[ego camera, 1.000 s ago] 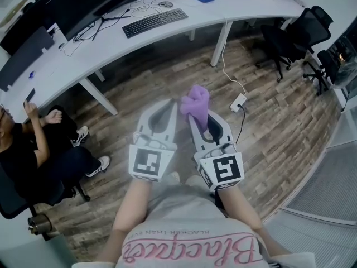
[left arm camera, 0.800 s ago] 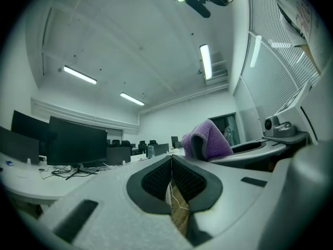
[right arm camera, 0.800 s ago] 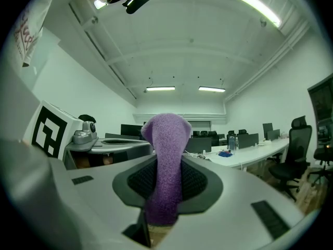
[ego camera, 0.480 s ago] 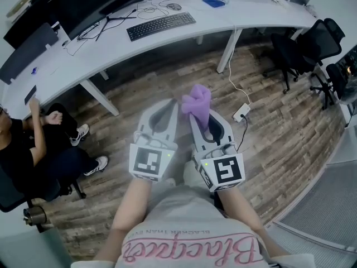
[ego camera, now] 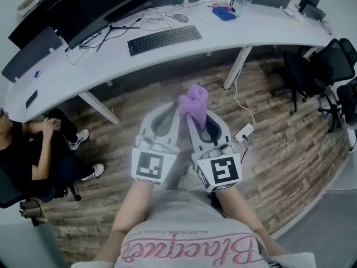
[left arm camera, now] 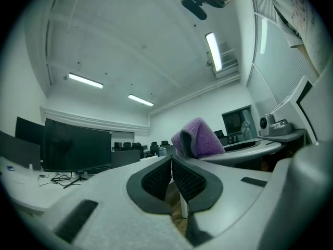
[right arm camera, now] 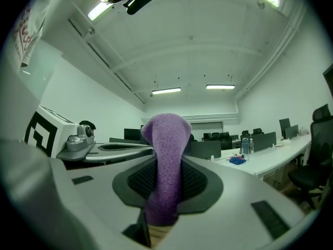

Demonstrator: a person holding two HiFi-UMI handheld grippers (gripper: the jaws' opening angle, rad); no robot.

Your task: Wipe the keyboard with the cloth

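Transit, by the look of it, with no wiping yet begun. Clenched in the right gripper (ego camera: 196, 115): a purple fuzzy cloth (ego camera: 193, 101), pinched by a fold between the pads and standing up past the tips. Closed on nothing, pads meeting: the left gripper (ego camera: 169, 108), just beside the right one, on its left. Well ahead of both, slightly to the left: a flat black keyboard (ego camera: 164, 39) on a long curved white desk (ego camera: 262, 25).

Close in on the desk before lowering. Hold the clamp firm. Lay the loose bunched end onto the keys, not the hard tips. Sweep along the rows with light pressure. Probably worth steadying the keyboard's edge with the left gripper against sliding.
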